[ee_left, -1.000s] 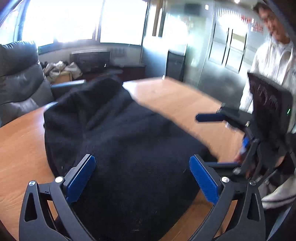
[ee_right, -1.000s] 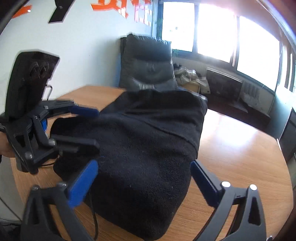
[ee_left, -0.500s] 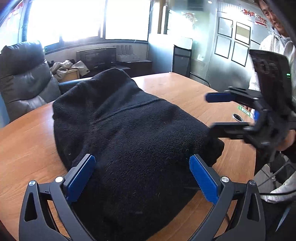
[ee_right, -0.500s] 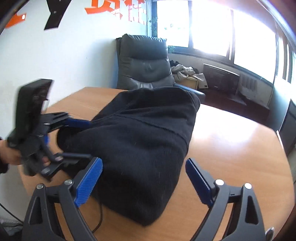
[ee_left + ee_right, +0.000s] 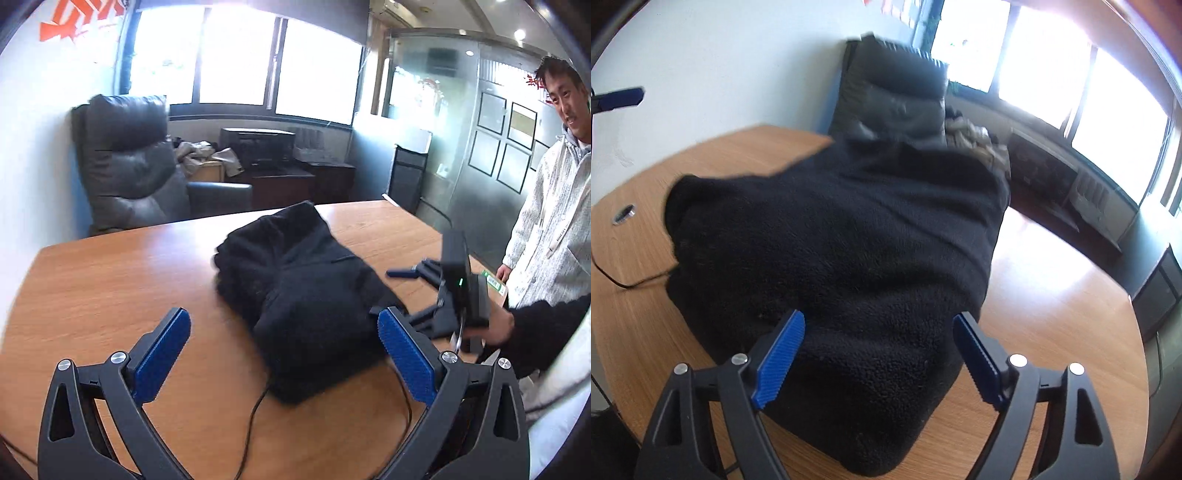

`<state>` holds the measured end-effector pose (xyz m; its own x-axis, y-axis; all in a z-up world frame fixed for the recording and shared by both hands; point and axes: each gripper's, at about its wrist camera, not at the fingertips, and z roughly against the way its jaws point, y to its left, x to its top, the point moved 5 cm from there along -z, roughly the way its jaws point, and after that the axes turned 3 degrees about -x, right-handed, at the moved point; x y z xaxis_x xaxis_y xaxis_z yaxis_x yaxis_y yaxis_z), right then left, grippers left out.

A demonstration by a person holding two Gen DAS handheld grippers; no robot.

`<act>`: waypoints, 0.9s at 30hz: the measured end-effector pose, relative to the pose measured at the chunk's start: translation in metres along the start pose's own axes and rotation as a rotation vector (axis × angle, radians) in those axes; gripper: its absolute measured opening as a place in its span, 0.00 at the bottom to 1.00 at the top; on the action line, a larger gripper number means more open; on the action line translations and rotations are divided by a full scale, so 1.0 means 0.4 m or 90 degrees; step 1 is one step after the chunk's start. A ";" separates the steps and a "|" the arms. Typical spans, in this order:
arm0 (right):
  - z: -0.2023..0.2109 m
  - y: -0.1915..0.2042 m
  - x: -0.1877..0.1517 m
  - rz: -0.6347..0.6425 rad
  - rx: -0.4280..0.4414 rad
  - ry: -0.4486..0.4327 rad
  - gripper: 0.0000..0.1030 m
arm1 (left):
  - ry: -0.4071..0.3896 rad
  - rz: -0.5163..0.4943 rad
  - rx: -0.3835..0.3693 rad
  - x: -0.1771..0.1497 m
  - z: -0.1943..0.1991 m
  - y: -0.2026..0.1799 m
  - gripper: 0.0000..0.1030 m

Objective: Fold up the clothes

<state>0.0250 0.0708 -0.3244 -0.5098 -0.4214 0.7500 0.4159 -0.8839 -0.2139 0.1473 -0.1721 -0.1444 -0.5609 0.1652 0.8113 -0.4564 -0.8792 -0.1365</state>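
Observation:
A black fleece garment lies folded in a thick bundle on the wooden table. It fills the middle of the right wrist view. My left gripper is open and empty, held back above the table's near edge, clear of the garment. My right gripper is open and empty, low over the garment's near end. It also shows in the left wrist view, at the garment's right side, held by a hand.
A thin black cable runs across the table by the garment's near corner. A grey leather armchair stands beyond the far edge. A person in a white jacket stands at the right. A round cable port sits in the tabletop.
My left gripper has pulled back and up, away from the garment. My right gripper has moved in low over the garment's near end. Both stay open.

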 end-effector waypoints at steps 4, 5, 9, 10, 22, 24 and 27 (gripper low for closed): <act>0.032 0.030 0.021 0.033 0.034 -0.044 0.84 | 0.059 0.035 0.131 -0.076 0.207 0.097 1.00; 0.033 0.039 0.017 0.040 0.037 -0.044 0.84 | 0.065 0.047 0.162 -0.093 0.253 0.117 1.00; 0.088 0.068 -0.018 0.039 0.050 -0.040 0.84 | 0.067 0.088 0.252 -0.142 0.404 0.169 1.00; 0.095 0.079 -0.023 0.057 0.043 -0.041 0.84 | 0.060 0.098 0.257 -0.148 0.421 0.173 1.00; 0.010 0.130 -0.075 0.115 -0.008 0.014 0.48 | -0.056 -0.052 -0.170 0.092 -0.045 -0.201 1.00; 0.007 0.129 -0.077 0.118 -0.005 0.014 0.46 | -0.065 -0.043 -0.212 0.136 -0.158 -0.218 1.00; 0.000 0.143 -0.089 0.147 -0.007 0.004 0.45 | -0.041 -0.001 -0.239 0.177 -0.362 -0.195 1.00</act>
<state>0.0668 0.0353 -0.3632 -0.4071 -0.6140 0.6762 0.5141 -0.7660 -0.3860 0.0433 -0.0273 -0.1586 -0.5212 0.1281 0.8438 -0.6855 -0.6517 -0.3245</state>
